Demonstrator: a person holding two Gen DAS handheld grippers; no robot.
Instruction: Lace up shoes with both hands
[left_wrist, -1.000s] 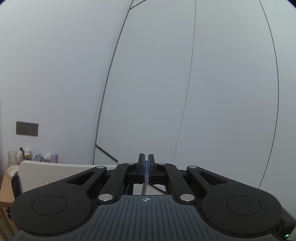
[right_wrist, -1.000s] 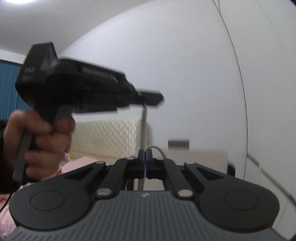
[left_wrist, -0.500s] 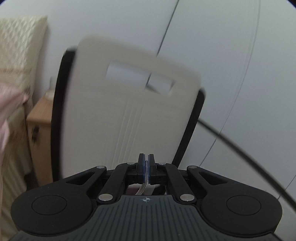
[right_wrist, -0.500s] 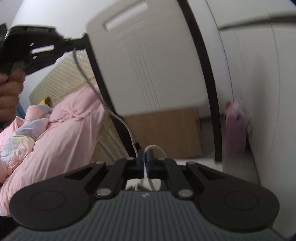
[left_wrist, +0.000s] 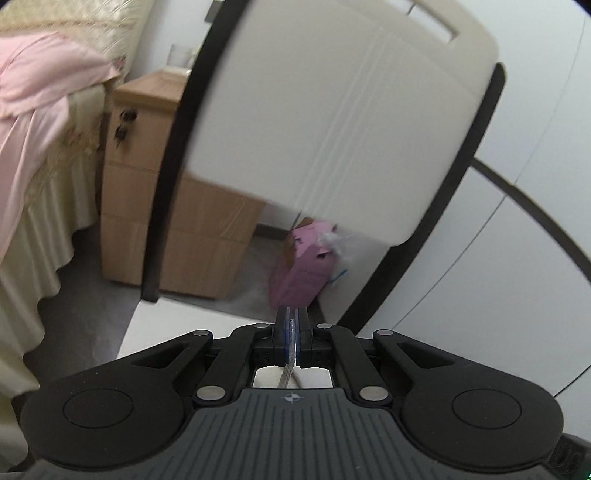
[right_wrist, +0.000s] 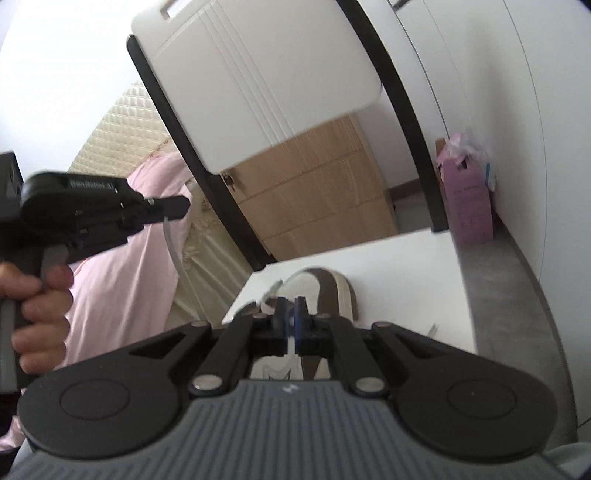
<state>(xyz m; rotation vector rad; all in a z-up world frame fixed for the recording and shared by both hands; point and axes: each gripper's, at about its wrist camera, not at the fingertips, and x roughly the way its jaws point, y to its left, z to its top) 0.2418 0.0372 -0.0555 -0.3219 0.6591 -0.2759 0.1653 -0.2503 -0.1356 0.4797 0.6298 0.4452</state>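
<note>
A white and brown shoe (right_wrist: 325, 291) lies on a white table (right_wrist: 417, 266), just ahead of and below my right gripper (right_wrist: 291, 317). The right jaws stand a little apart; a bit of white lace shows between them, so I cannot tell if they grip it. My left gripper (left_wrist: 292, 332) is shut on a grey braided lace (left_wrist: 287, 373). In the right wrist view the left gripper (right_wrist: 173, 208) is raised at the left, with the lace (right_wrist: 173, 251) hanging from its tip down toward the shoe.
A white chair back with black frame (left_wrist: 332, 129) stands behind the table. A wooden nightstand (left_wrist: 177, 206), a pink box (left_wrist: 303, 273) on the floor and a bed with pink bedding (right_wrist: 125, 266) are around. A white wall is at the right.
Both grippers have tilted downward from the wall and chair toward the table. The shoe has come into the right wrist view. The left gripper still holds its lace.
</note>
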